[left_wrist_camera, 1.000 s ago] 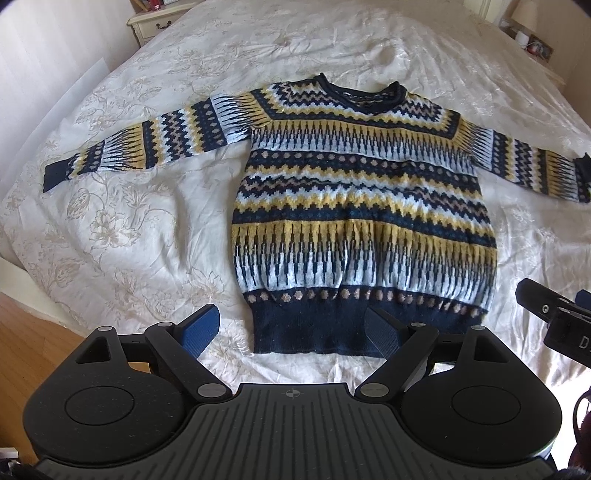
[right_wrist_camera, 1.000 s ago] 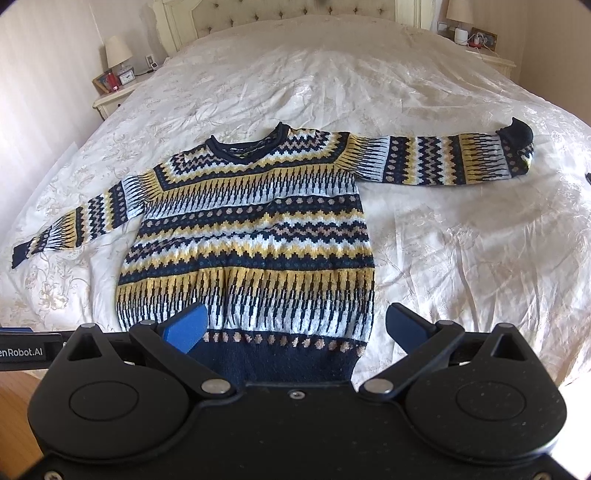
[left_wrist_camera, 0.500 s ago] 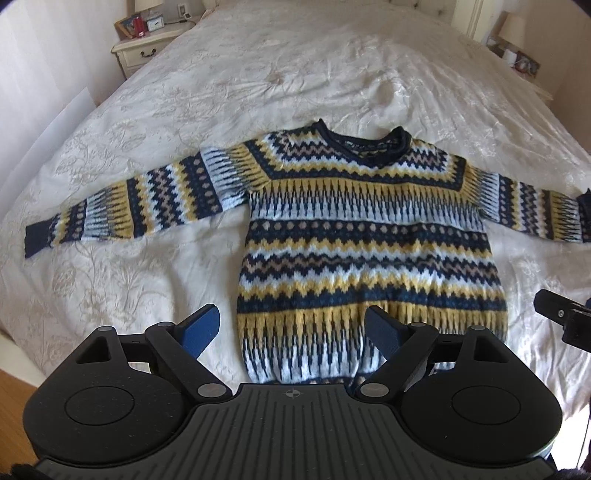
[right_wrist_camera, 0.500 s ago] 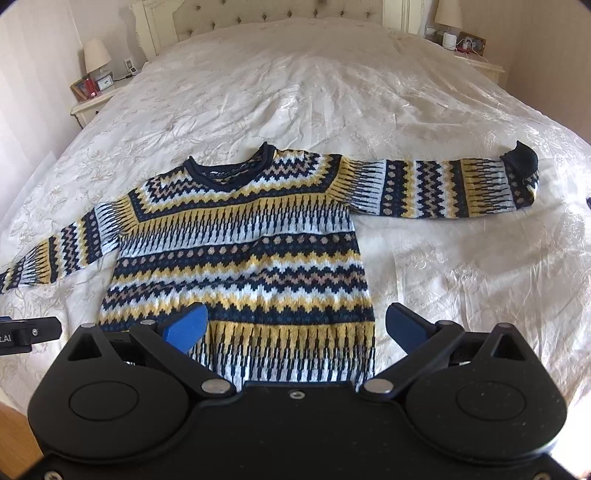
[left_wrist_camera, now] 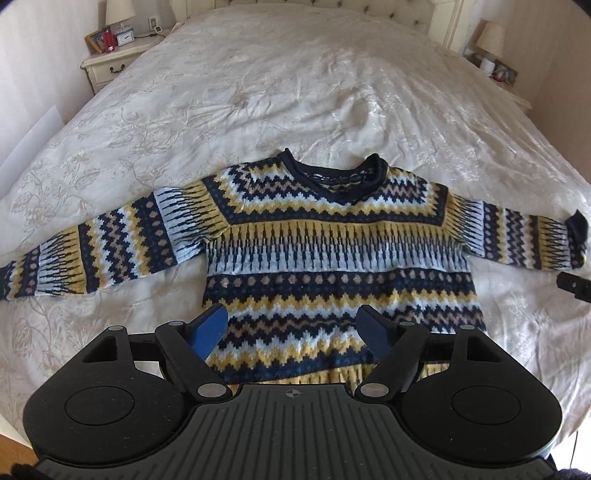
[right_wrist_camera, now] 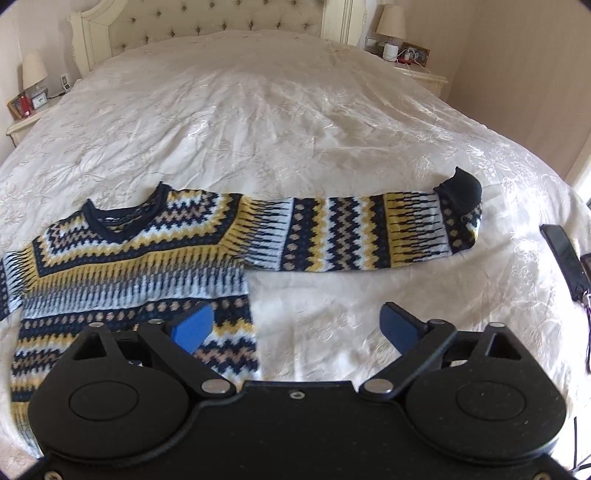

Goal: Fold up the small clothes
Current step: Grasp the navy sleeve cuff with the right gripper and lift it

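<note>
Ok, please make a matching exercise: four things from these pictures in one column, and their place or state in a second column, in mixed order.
Things:
1. patterned navy, yellow and white knitted sweater
2. sweater's navy ribbed cuff
3. red item on the cream nightstand
4. black flat device

Places or states:
A. turned back on the sleeve end
B. spread flat, sleeves out
C. on the bedspread, beyond the cuff
D. beside a small clock

Pairs: 1-B, 2-A, 3-D, 4-C

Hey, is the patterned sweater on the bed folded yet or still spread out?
Spread out. The sweater lies flat on the bedspread, both sleeves stretched sideways; nothing is folded over.
</note>
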`<state>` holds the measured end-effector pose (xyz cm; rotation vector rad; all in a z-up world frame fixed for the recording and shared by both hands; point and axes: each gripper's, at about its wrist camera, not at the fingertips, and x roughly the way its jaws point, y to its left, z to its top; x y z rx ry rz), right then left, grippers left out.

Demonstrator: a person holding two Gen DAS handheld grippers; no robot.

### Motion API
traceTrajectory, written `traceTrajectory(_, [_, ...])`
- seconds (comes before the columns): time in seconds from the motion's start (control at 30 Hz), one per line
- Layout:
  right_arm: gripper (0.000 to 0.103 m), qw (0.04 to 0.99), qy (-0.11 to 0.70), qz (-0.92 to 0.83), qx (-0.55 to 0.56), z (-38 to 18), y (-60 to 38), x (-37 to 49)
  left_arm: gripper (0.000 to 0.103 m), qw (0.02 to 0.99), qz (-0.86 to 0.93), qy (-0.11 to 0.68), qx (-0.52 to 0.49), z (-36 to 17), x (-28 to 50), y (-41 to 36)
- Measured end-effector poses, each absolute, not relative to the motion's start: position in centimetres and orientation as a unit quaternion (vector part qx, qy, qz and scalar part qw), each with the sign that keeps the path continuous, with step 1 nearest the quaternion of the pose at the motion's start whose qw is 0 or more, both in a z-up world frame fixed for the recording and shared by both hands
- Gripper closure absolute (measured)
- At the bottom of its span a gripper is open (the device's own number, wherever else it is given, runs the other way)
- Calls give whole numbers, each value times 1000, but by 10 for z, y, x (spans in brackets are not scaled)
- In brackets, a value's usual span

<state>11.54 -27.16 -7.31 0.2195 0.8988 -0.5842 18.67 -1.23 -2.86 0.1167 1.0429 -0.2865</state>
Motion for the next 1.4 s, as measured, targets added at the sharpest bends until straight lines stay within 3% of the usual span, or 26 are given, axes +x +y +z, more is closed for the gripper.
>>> traceTrajectory(0.3, [18, 845, 427, -315, 65, -96, -411, 140, 27, 835, -70, 545, 28, -48, 191, -45])
traceTrajectory(0.43, [28, 840, 429, -331, 30, -109, -461, 147, 27, 829, -55, 557, 16, -53, 191, -65])
traceTrajectory(0.57, [35, 833, 440, -335, 2, -129, -494, 152, 27, 826, -49, 561, 19, -54, 190, -84])
traceTrajectory(0.8, [39, 825, 459, -329, -27, -159, -523, 156, 27, 822, -35, 567, 27, -55, 191, -103])
traceTrajectory(0.9, [48, 828, 458, -323, -24, -164, -531, 153, 27, 821, -34, 569, 28, -55, 191, -105])
traceTrajectory(1.03, [92, 839, 441, -319, 27, -151, -542, 144, 27, 821, -37, 569, 32, -57, 192, -102])
traceTrajectory(1.4, [93, 900, 345, -237, 121, -62, -466, 158, 27, 820, -80, 566, 37, -72, 210, -69])
